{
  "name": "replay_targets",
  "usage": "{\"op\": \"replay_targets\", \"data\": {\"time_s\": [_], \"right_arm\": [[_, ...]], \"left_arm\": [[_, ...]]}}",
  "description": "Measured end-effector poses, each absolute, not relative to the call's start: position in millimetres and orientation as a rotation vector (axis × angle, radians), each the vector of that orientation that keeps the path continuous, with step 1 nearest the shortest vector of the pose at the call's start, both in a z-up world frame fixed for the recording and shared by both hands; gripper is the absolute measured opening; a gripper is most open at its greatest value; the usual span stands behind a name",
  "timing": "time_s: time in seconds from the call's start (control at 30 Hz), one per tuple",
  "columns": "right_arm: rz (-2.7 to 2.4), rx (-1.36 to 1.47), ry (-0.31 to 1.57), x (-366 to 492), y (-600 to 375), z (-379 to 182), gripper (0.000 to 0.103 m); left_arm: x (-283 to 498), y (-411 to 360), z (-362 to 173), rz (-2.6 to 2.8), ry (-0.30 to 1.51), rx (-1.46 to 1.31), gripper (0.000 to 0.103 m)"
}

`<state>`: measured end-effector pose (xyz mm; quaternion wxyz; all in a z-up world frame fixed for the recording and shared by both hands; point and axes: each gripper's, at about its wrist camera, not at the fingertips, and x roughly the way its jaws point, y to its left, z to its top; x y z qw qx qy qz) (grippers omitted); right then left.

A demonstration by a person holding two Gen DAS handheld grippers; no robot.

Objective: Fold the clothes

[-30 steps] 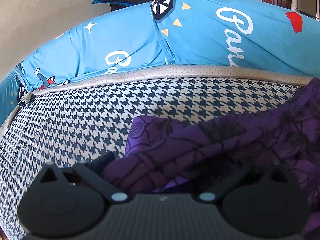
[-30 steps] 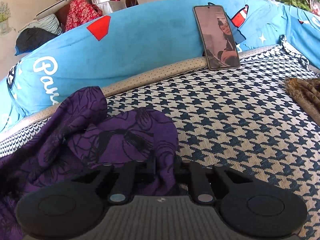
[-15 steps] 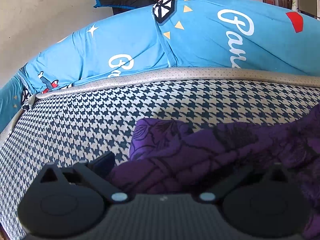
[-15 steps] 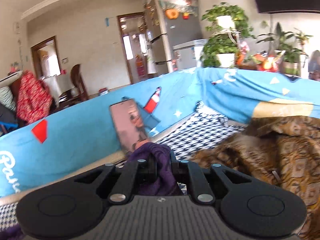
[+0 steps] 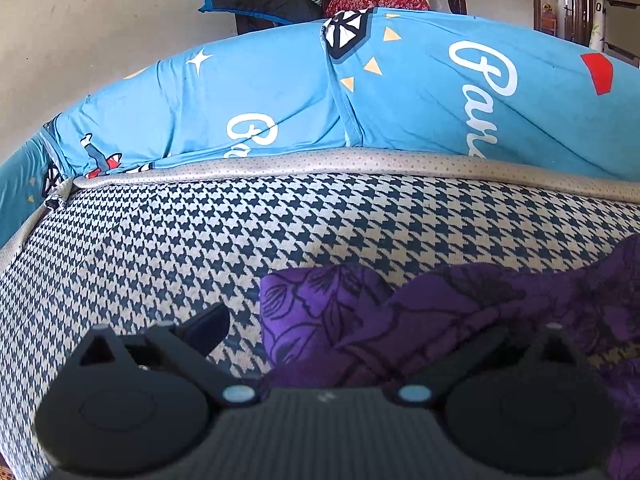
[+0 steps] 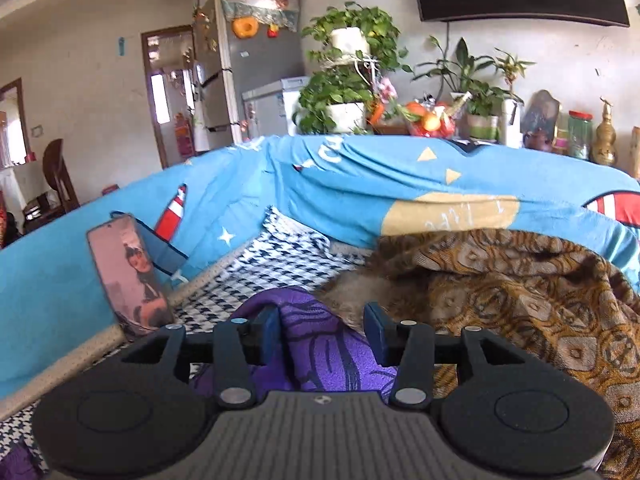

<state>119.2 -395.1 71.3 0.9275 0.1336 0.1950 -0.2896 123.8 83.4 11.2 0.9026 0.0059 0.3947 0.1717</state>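
A purple garment with black floral lines (image 5: pixel 440 304) lies crumpled on the houndstooth sofa seat (image 5: pixel 200 240). My left gripper (image 5: pixel 352 332) hovers low over its left end, open wide. Its left finger (image 5: pixel 208 326) shows over the seat, while the cloth hides the right one. In the right wrist view another part of the purple garment (image 6: pixel 320 344) sits between the parted blue fingers (image 6: pixel 269 332) of my right gripper (image 6: pixel 322 330), which is open. I cannot tell whether the pads touch the cloth.
A brown patterned garment (image 6: pixel 520 292) is heaped on the seat just right of the right gripper. A phone (image 6: pixel 128 276) leans against the blue sofa cover (image 6: pixel 360 188). Potted plants (image 6: pixel 344 80) and jars stand behind the backrest. Bare seat (image 5: pixel 140 260) spreads left of the purple cloth.
The right gripper swung up and to the right with a fold of purple cloth shut in it, towards the brown garment, and its fingers have now parted. The left gripper barely moved.
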Motion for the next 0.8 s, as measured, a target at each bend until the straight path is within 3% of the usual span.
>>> {"op": "replay_targets", "data": {"time_s": [0.17, 0.27, 0.8], "right_arm": [[-0.383, 0.215, 0.392, 132.3, -349.3, 77.8, 0.046], [-0.478, 0.124, 0.376, 137.5, -331.8, 81.7, 0.060], [0.095, 0.317, 0.707, 176.4, -244.7, 27.6, 0.060]], "left_arm": [[122.1, 76.1, 15.2, 0.325, 0.799, 0.029, 0.103], [119.6, 76.1, 19.1, 0.335, 0.783, 0.050, 0.103], [116.0, 79.2, 23.3, 0.302, 0.781, 0.034, 0.103]]}}
